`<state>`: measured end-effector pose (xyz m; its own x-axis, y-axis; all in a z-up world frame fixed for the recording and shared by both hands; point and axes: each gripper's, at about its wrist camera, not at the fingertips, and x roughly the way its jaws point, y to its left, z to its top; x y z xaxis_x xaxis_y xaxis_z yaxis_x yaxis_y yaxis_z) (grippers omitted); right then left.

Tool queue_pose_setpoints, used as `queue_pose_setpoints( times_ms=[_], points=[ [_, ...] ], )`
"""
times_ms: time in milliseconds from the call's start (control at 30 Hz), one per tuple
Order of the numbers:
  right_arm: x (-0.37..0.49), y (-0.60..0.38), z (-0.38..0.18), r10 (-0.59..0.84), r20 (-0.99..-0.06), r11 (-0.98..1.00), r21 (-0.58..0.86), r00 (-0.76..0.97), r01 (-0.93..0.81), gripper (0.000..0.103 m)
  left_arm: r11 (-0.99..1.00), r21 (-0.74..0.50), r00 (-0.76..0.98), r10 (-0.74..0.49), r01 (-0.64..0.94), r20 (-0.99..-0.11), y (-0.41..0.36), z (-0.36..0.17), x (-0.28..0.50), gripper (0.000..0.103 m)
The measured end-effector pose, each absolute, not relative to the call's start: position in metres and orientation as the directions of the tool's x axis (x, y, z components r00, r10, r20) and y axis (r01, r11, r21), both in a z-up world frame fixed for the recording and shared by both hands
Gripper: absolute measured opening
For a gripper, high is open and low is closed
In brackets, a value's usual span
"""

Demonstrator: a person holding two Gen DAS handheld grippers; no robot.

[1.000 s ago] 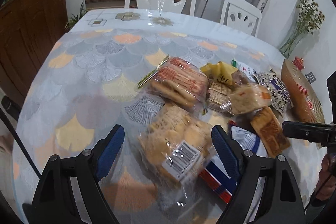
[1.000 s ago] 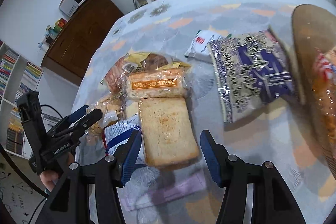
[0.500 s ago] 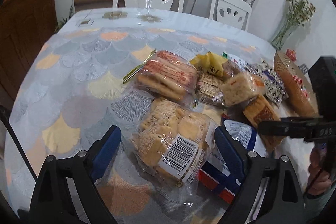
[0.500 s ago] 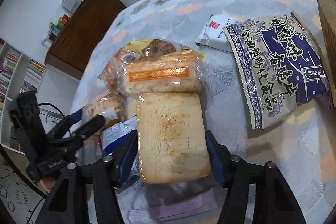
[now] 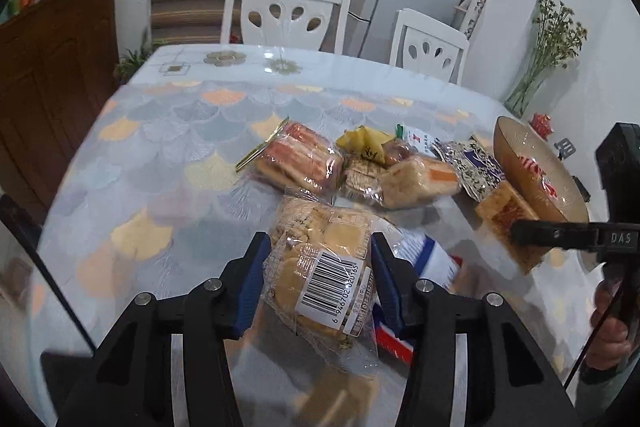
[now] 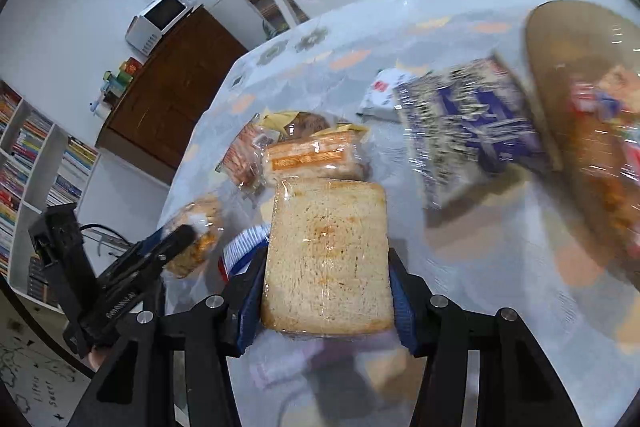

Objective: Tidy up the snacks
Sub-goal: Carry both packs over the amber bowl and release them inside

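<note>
My left gripper (image 5: 320,279) is shut on a clear bag of cracker biscuits (image 5: 320,259) with a barcode label, held above the table. My right gripper (image 6: 326,287) is shut on a wrapped toast slice (image 6: 326,255), lifted off the table; it also shows in the left wrist view (image 5: 506,217). A pile of snack packs lies mid-table: a red-striped biscuit pack (image 5: 300,157), a wrapped orange-label cake (image 5: 420,179), a purple snack bag (image 6: 468,131). A brown basket plate (image 6: 560,75) holds a red snack pack (image 6: 608,95) at the right.
A blue and white pack (image 5: 424,259) lies under my left gripper. White chairs (image 5: 284,15) stand at the far edge. A vase of dried flowers (image 5: 536,75) stands at the back right. The tablecloth (image 5: 160,147) has a scale pattern.
Both grippers closed from open: the left on the cracker bag, the right on the toast slice. Both packs have risen off the table, and the right view swings toward the basket plate.
</note>
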<state>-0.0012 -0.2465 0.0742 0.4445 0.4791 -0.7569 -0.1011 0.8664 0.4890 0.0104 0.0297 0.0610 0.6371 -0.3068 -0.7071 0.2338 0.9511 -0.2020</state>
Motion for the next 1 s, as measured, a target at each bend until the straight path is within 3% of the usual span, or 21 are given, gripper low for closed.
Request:
queue_pose_setpoints(
  times_ms=[167,267,400,500,600,633,733,1000],
  points=[
    [-0.037,-0.269,0.077,0.335,-0.814,0.936,0.345,0.475,-0.068,0.053,0.975,-0.145,0.642,-0.221,0.169,-0.734,0.03,0.054,-0.031,0.048],
    [-0.052,-0.278,0.063,0.235,-0.854,0.969,0.245,0.464,-0.039,0.053,0.983,-0.111,0.637,-0.179,0.146,-0.75,0.027,0.039,-0.046,0.054],
    [-0.064,-0.29,0.042,0.247,-0.873,0.964,0.265,0.42,-0.016,0.053,0.981,-0.108,0.633,-0.187,0.161,-0.751,0.028,0.029,-0.058,0.083],
    [-0.07,-0.292,0.037,0.253,-0.873,0.963,0.269,0.418,-0.022,0.053,0.975,-0.085,0.609,-0.194,0.203,-0.769,0.022,0.027,-0.063,0.084],
    [-0.077,-0.288,0.038,0.228,-0.873,0.971,0.237,0.43,-0.033,0.053,0.972,-0.047,0.599,-0.181,0.231,-0.78,0.015,0.024,-0.066,0.08],
    [-0.078,-0.287,0.038,0.225,-0.873,0.972,0.232,0.432,-0.037,0.053,0.973,-0.033,0.6,-0.168,0.23,-0.782,0.014,0.022,-0.066,0.061],
    [-0.08,-0.284,0.038,0.227,-0.869,0.972,0.232,0.44,-0.044,0.053,0.97,-0.034,0.599,-0.175,0.239,-0.781,0.013,0.025,-0.07,0.047],
    [-0.092,-0.289,0.078,0.243,-0.821,0.969,0.235,0.517,-0.082,0.053,0.962,-0.044,0.684,-0.223,0.269,-0.695,-0.003,0.084,-0.08,0.046]
  ],
)
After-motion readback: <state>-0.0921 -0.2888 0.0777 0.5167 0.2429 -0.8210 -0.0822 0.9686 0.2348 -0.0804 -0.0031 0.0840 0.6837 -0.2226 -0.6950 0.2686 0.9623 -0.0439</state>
